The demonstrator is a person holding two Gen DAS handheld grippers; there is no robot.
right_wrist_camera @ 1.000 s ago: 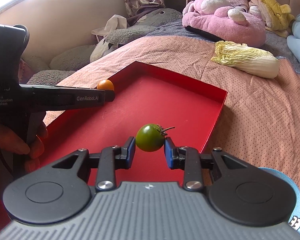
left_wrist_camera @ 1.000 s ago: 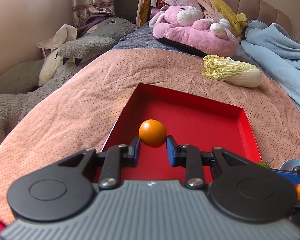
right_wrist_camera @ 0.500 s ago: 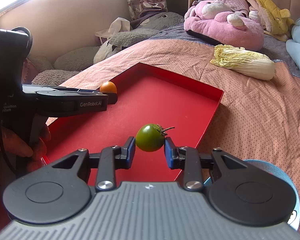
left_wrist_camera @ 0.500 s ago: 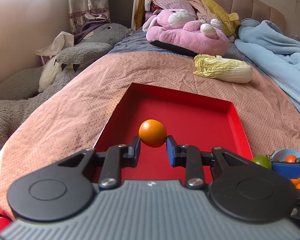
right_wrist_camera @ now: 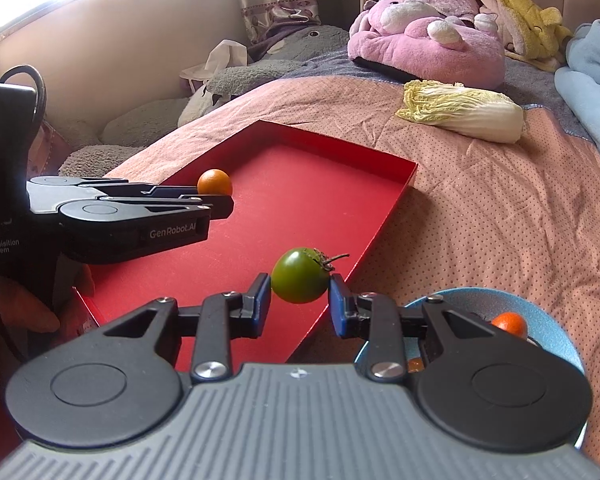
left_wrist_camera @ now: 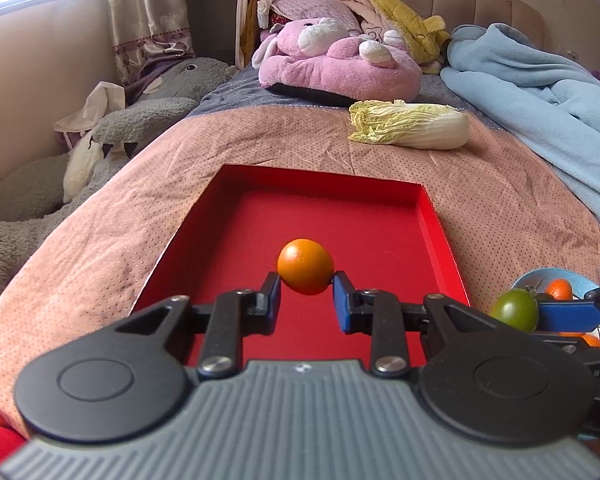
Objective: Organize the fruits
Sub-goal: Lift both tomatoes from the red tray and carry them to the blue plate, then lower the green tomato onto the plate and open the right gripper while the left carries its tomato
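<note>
My left gripper (left_wrist_camera: 306,294) is shut on a small orange fruit (left_wrist_camera: 305,266), held above the floor of a shallow red tray (left_wrist_camera: 436,224) on the bed. In the right wrist view the same left gripper (right_wrist_camera: 220,204) shows from the side with the orange fruit (right_wrist_camera: 215,182) at its tip. A green tomato (right_wrist_camera: 299,275) with a stem sits between the pads of my right gripper (right_wrist_camera: 300,300), which is shut on it over the tray's (right_wrist_camera: 400,196) near right edge. The left wrist view also catches the green tomato (left_wrist_camera: 515,311) at its right side.
A blue bowl (right_wrist_camera: 556,320) holding orange fruits (right_wrist_camera: 509,325) sits right of the tray. A napa cabbage (left_wrist_camera: 410,130) lies beyond the tray on the pink quilt (left_wrist_camera: 112,224). Pink plush toys (left_wrist_camera: 336,68), a blue blanket (left_wrist_camera: 540,100) and grey plush toys (left_wrist_camera: 140,120) ring the bed.
Both grippers have shifted back toward the near side with their fruits still gripped. The blue bowl and the right gripper's tomato have come further into view at the right.
</note>
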